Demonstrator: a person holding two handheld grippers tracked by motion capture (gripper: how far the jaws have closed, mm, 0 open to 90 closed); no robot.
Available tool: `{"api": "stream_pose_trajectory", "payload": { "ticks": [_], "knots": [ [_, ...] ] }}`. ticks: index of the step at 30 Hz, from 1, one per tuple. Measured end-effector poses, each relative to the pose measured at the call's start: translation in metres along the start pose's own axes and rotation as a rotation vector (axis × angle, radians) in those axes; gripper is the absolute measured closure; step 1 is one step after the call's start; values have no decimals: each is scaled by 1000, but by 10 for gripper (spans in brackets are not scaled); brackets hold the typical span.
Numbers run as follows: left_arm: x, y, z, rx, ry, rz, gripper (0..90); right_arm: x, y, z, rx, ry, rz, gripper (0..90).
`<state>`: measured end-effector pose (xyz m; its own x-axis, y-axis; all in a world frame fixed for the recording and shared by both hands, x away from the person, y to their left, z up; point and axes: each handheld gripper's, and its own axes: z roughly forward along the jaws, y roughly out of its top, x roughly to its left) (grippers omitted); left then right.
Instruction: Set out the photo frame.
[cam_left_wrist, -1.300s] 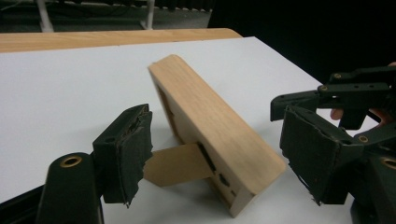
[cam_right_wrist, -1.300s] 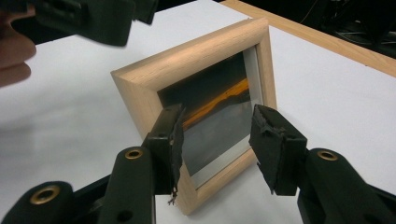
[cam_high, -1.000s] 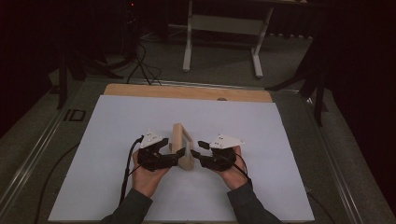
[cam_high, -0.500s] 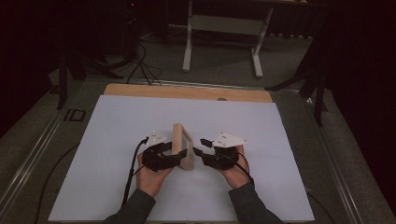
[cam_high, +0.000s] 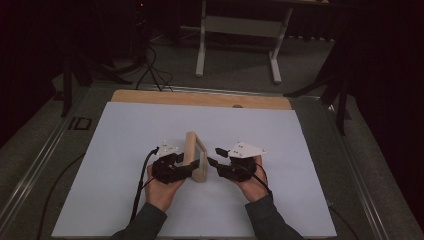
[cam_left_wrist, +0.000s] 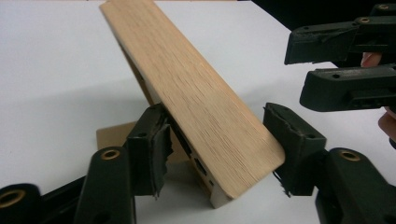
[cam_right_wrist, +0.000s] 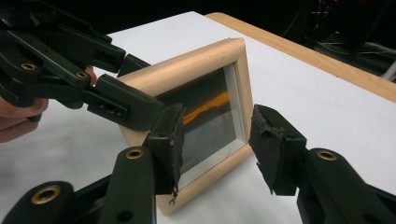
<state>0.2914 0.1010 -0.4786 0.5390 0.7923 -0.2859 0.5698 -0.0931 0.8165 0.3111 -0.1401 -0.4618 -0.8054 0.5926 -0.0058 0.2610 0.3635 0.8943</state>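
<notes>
1. Two hand-held grippers flank a wooden picture frame (cam_high: 195, 156) standing on the white sheet (cam_high: 125, 135) of the desk (cam_high: 200, 99), just below the sheet's middle.
2. At the frame's nine o'clock, the left gripper (cam_high: 187, 167) has just been closing its jaws round the frame's near corner; in the left gripper view (cam_left_wrist: 212, 149) one pad sits against the back of the frame while the other stands just beside its edge, so a firm pinch cannot be told.
3. At three o'clock, the right gripper (cam_high: 212, 162) points at the glass front with its jaws spread; in the right gripper view (cam_right_wrist: 215, 140) the pads are apart and nothing is held.
4. One prop leg (cam_left_wrist: 114, 135) braces the tilted frame from behind.
</notes>
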Motion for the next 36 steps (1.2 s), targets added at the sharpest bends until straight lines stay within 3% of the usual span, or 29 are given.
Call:
{"api": "stream_pose_trajectory", "payload": {
  "ticks": [8,16,22,26,32,36],
  "knots": [
    [1,1,-2,-5,6,12,584,2,3,-2,-6,-16,-27,550],
    [-8,2,-1,7,-6,78,602,3,4,-3,-21,-5,-35,614],
    [-15,0,-1,6,-15,163,603,1,5,-7,-53,-12,-25,653],
    [-19,-1,0,6,-22,193,603,-1,6,-11,-79,-29,-21,735],
    [-32,-5,0,7,-63,288,603,-4,5,-14,-95,-60,-23,885],
    [-36,-7,-1,12,-84,317,603,-6,4,-13,-97,-74,-15,894]
  ]
}}
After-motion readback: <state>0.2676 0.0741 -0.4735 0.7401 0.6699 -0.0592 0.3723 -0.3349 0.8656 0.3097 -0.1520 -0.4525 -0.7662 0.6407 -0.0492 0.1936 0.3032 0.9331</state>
